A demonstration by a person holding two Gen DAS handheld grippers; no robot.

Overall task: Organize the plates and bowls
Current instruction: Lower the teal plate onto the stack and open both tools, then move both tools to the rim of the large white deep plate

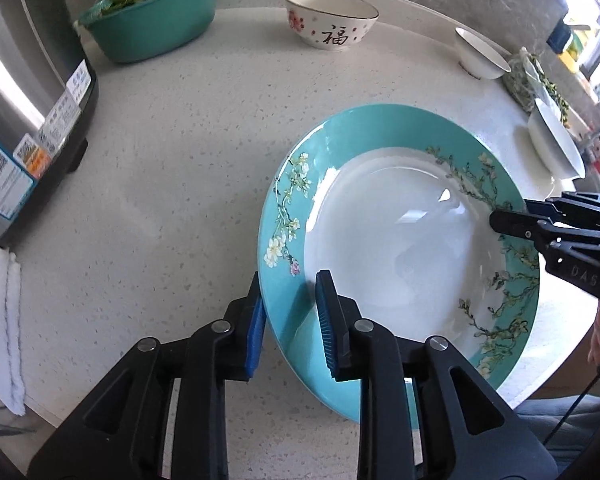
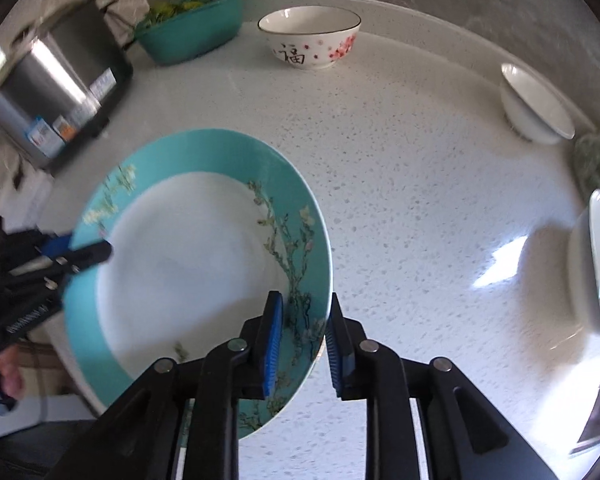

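The teal-rimmed plate [image 1: 400, 240] lies on the speckled white desk [image 1: 180, 160] near its front edge, with a gripper at each side. The left gripper [image 1: 290, 320] straddles the plate's near-left rim: one blue ribbed pad sits outside the edge, the other over the teal band, and a gap shows on both sides, so the jaws stand slightly apart and press on nothing. The right gripper [image 2: 304, 344] straddles the opposite rim in the same way, its pads clear of the rim, parted a little and holding nothing.

The plate is round, glossy glazed ware with a broad flat teal rim and a shallow white well. Flowering branches with pale blossoms run along the rim on two sides, and light glares off the well.

At the back of the desk stands a white bowl [image 1: 331, 20] with pink blossoms and a black character. Left of it is a teal plastic basin [image 1: 152, 28] of greens, and beside that a brushed-metal cooker [image 1: 20, 120] with stickers. Two plain white bowls [image 2: 534, 104] sit to the right.
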